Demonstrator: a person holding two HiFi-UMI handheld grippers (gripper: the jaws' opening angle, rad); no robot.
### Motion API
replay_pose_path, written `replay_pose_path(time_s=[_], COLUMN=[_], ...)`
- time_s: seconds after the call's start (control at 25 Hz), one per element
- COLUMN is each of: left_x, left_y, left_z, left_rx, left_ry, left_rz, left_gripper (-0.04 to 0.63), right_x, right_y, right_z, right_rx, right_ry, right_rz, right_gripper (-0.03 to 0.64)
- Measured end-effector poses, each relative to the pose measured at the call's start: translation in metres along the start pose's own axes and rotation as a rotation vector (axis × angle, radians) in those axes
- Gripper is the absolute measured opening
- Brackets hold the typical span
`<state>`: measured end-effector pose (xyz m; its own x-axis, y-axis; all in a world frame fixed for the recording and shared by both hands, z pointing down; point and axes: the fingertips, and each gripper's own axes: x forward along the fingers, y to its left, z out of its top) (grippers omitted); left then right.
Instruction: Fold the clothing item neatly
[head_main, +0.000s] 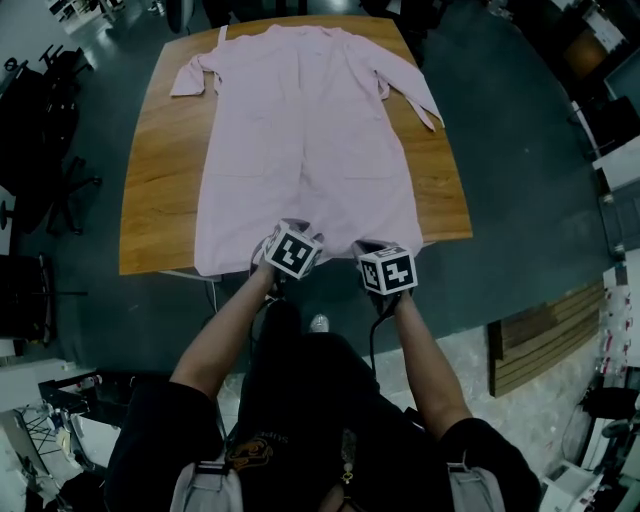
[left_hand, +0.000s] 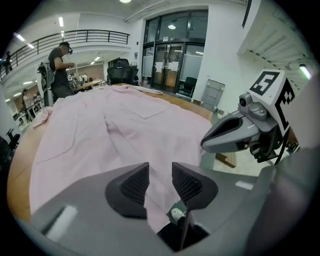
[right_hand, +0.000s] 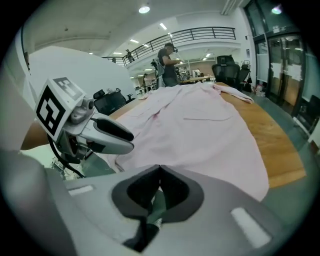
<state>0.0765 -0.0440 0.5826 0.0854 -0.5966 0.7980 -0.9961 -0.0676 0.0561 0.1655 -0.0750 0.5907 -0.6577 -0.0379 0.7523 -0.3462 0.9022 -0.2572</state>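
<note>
**A:** Where does the pink coat lie?

**B:** It lies spread flat along the wooden tabletop, front up, with the collar at the far end and a sleeve out to each side. Its hem hangs over the near edge, right by both grippers.

**A:** And the left gripper?

**B:** Its jaws stand apart. The hem's edge shows in the gap between them, but the pads do not press on it.

**A:** The right gripper?

**B:** Its jaws are closed tip to tip, with no cloth caught in them. The coat lies just ahead of the tips and off to one side.

**A:** How do the two sit together?

**B:** They are side by side near the middle of the hem, close to each other, and both point down toward the cloth.
</note>
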Motion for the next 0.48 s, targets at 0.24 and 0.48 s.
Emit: replay_pose_path(time_s=[0.24, 0.48], left_x=[0.008, -0.024], left_y=[-0.015, -0.002], left_z=[-0.011, -0.014], left_rx=[-0.016, -0.052], left_ry=[0.023, -0.029], left_rz=[0.010, 0.074], left_gripper=[0.021, 0.021], right_x=[-0.022, -0.031], right_y=[-0.050, -0.072], right_z=[-0.012, -0.017], right_rx=[0.096, 0.140], right_ry=[-0.025, -0.029], right_rz=[-0.103, -0.141], right_gripper=[0.003, 0.003])
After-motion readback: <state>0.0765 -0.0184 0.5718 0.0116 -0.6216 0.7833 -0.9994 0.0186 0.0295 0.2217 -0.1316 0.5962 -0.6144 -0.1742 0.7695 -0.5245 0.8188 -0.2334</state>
